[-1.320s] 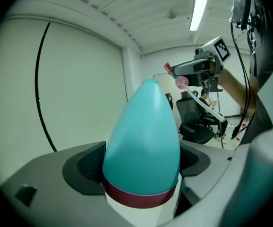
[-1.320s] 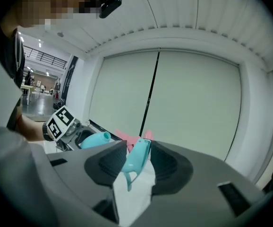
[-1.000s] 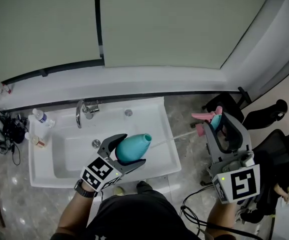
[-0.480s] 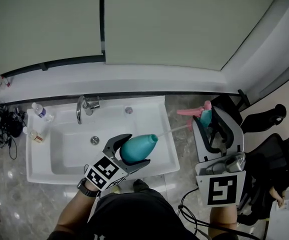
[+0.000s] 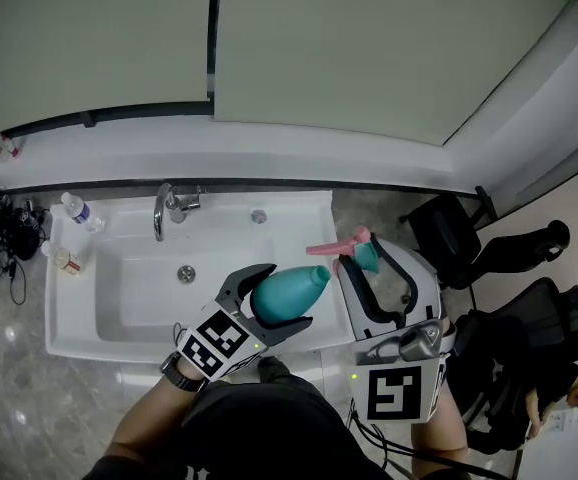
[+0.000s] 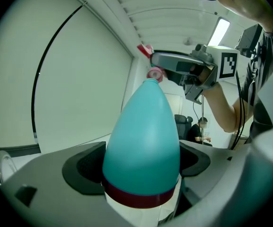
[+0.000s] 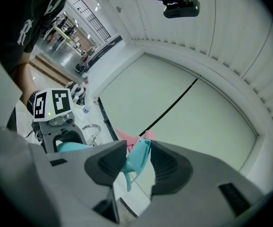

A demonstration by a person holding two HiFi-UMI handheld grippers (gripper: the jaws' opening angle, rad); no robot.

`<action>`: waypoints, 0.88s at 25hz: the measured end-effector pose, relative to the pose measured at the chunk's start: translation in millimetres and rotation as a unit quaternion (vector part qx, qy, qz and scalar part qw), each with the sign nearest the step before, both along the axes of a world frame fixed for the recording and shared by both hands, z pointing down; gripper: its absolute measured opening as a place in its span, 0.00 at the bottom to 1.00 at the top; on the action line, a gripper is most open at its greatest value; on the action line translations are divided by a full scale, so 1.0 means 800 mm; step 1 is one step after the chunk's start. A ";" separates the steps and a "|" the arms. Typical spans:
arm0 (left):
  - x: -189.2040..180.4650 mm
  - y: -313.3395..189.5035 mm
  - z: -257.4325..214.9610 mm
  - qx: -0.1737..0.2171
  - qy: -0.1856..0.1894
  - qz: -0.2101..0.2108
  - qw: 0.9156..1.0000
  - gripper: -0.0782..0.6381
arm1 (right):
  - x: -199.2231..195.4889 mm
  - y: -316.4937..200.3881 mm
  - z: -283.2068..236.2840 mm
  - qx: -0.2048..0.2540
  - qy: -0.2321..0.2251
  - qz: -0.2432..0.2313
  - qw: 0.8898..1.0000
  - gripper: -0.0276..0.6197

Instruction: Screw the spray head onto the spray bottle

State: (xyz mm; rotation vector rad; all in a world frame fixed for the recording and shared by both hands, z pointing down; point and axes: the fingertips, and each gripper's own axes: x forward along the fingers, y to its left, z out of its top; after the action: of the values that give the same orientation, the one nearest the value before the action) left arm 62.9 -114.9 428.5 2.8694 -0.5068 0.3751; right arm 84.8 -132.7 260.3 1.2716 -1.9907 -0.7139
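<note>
Left gripper (image 5: 289, 296) is clamped on the teal, cone-shouldered plastic spray bottle (image 6: 141, 141), held over the front rim of the white ceramic sink (image 5: 119, 303) with its neck pointing to 2 o'clock. Right gripper (image 5: 374, 268) is pinching the teal spray head with the pink trigger (image 7: 138, 161), just off the neck at 2 o'clock, not seated yet.

Bottle looks light, thin-walled and slick on the taper, so I'd hold the wide body and go easy on squeeze. The head is small and stiff – grip the body, not the trigger.

Bottle contents: can't tell. Sink holds nothing but its drain; two small bottles (image 5: 79, 208) stand on its ledge at 9 o'clock.
</note>
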 end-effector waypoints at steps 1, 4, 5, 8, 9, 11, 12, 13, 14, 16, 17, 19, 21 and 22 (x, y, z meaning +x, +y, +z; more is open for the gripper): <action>0.001 -0.001 -0.002 0.004 0.001 0.000 1.000 0.70 | -0.004 -0.001 0.003 -0.002 0.004 -0.003 1.000 0.29; 0.005 -0.002 -0.007 0.017 0.001 0.000 1.000 0.70 | -0.014 -0.003 0.009 -0.001 0.013 -0.009 1.000 0.29; 0.005 -0.003 -0.008 0.019 0.002 -0.001 1.000 0.70 | -0.018 -0.003 0.009 0.002 0.014 -0.010 1.000 0.29; 0.006 -0.004 -0.009 0.021 0.008 -0.003 1.000 0.70 | -0.025 -0.003 0.013 -0.002 0.038 -0.013 0.999 0.29; 0.007 -0.005 -0.010 0.021 0.010 -0.005 1.000 0.70 | -0.027 -0.003 0.014 -0.002 0.044 -0.014 0.999 0.29; 0.007 -0.006 -0.011 0.021 0.016 -0.009 1.000 0.70 | -0.033 -0.004 0.016 0.002 0.060 -0.017 0.998 0.29; 0.007 -0.007 -0.011 0.020 0.018 -0.010 1.000 0.70 | -0.036 -0.004 0.017 0.006 0.070 -0.018 0.997 0.29; 0.006 -0.008 -0.011 0.021 0.019 -0.011 1.000 0.70 | -0.039 -0.004 0.018 0.010 0.079 -0.018 0.997 0.29; 0.005 -0.009 -0.010 0.023 0.020 -0.012 0.999 0.70 | -0.041 -0.004 0.019 0.013 0.087 -0.015 0.996 0.29; 0.004 -0.011 -0.009 0.038 0.016 -0.020 0.999 0.70 | -0.045 -0.006 0.022 0.016 0.100 -0.005 0.995 0.29; 0.003 -0.012 -0.008 0.047 0.014 -0.026 0.998 0.70 | -0.046 -0.007 0.023 0.016 0.106 0.001 0.994 0.29; 0.002 -0.015 -0.008 0.054 0.018 -0.036 0.998 0.70 | -0.049 -0.006 0.023 0.017 0.116 0.012 0.993 0.29; 0.003 -0.015 -0.009 0.052 0.028 -0.036 0.998 0.70 | -0.050 -0.005 0.022 0.017 0.120 0.019 0.992 0.29; 0.003 -0.014 -0.009 0.052 0.032 -0.034 0.998 0.70 | -0.050 -0.005 0.021 0.015 0.119 0.022 0.992 0.29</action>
State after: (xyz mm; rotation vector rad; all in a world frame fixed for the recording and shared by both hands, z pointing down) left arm 65.5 -126.4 421.0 2.9431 -0.6280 0.2526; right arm 45.0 -136.7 277.2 1.1836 -1.7600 -0.8369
